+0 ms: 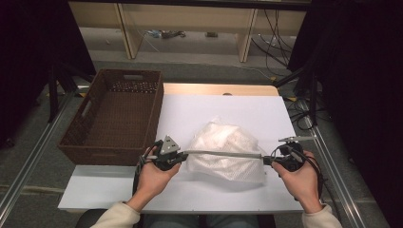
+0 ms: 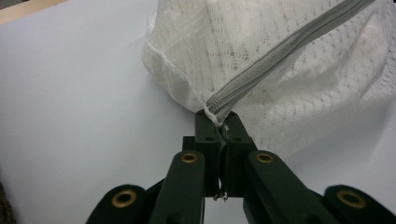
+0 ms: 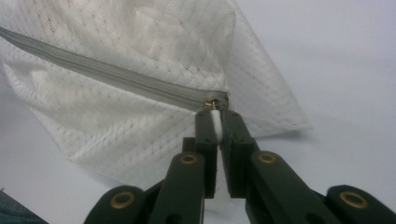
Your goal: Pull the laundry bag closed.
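Your left claw [image 2: 219,127] is clenched on the end of the grey zipper [image 2: 280,51] at one corner of the white mesh bag [image 2: 243,42], and your right claw [image 3: 215,122] is clenched on the white pull tab [image 3: 215,122] at the slider on the far end of that same zipper. In the high view the bag [image 1: 223,152] lies near the front edge of the desk [image 1: 119,190], about midway along it, with the zipper [image 1: 223,154] stretched taut between the left claw [image 1: 183,156] and the right claw [image 1: 267,159], and the brown basket [image 1: 116,114] sits at the desk's left edge.

The weak point is the left grip: it catches only the very tip of the tape and a thin fold of mesh. If you draw the slider along hard, that corner may slide out, and the bag will then bunch up and travel with the slider instead of opening or closing.

The pull tab is small and smooth, so a tug at an angle to the zipper line could strip it from your right claw.

Loose mesh beside the teeth could also be drawn into the slider and jam it, so keep the line straight and tight.
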